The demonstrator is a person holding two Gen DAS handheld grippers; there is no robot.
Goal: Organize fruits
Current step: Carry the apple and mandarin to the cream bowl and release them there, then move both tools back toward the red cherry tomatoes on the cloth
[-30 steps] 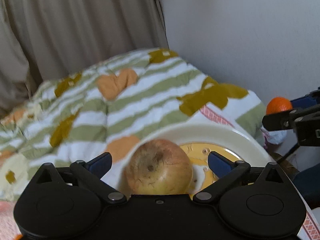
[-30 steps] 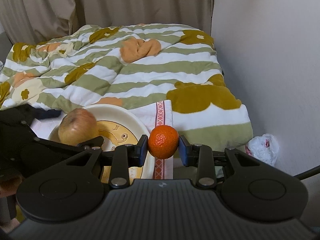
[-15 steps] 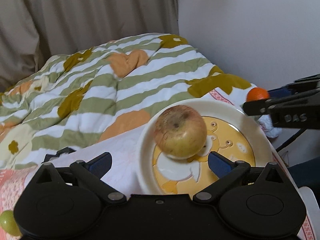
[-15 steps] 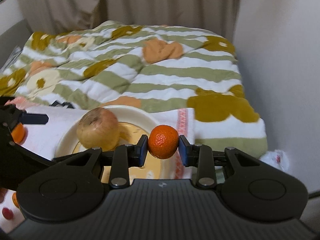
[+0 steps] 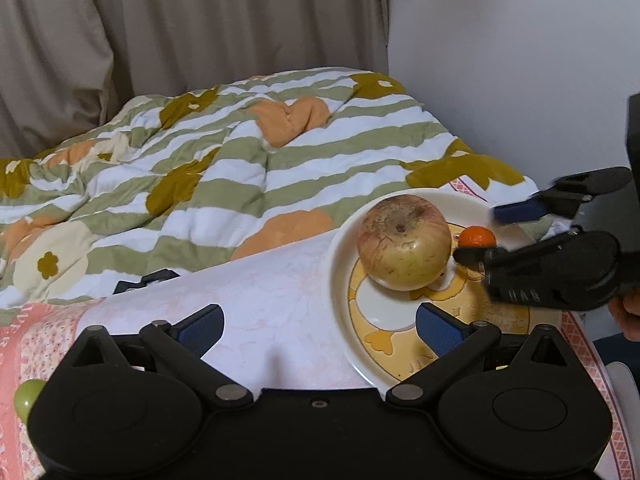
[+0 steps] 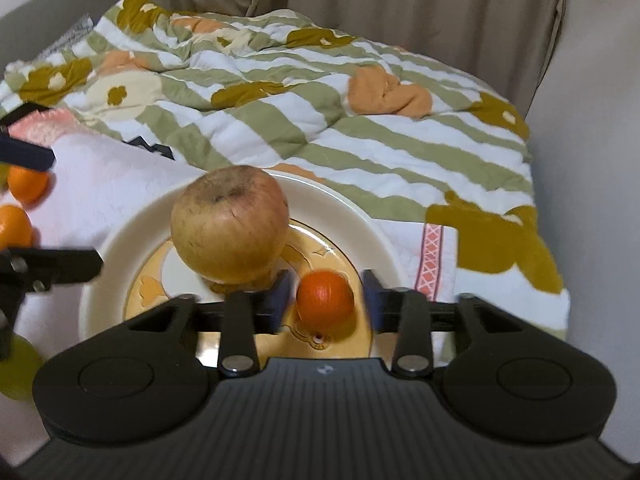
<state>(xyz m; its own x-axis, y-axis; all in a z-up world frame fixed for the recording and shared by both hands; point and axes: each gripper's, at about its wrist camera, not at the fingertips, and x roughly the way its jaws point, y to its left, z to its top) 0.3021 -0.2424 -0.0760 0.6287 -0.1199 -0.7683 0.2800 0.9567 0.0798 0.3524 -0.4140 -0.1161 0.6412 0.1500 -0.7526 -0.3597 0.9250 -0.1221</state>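
A large yellow-red apple (image 5: 404, 242) (image 6: 230, 224) sits on the cream plate (image 5: 340, 248) (image 6: 360, 216) with a yellow cartoon centre. A small mandarin (image 6: 325, 296) (image 5: 476, 237) rests on the plate just right of the apple. My right gripper (image 6: 326, 292) (image 5: 486, 235) straddles it, its jaws opening and the blue pads standing off both sides of the fruit. My left gripper (image 5: 319, 324) is open and empty, low over the white cloth at the plate's near-left rim. In the right wrist view its fingers (image 6: 60, 266) show at the left edge.
The plate lies on a white and pink cloth (image 5: 260, 292) in front of a striped quilt (image 5: 240, 152). Two more mandarins (image 6: 26, 184) (image 6: 14, 226) and a green fruit (image 6: 18, 368) (image 5: 26, 398) lie left of the plate. A wall rises close on the right.
The right gripper came down over the plate and let go of the mandarin, which now rests beside the apple. The left gripper drew back from the apple toward the left.
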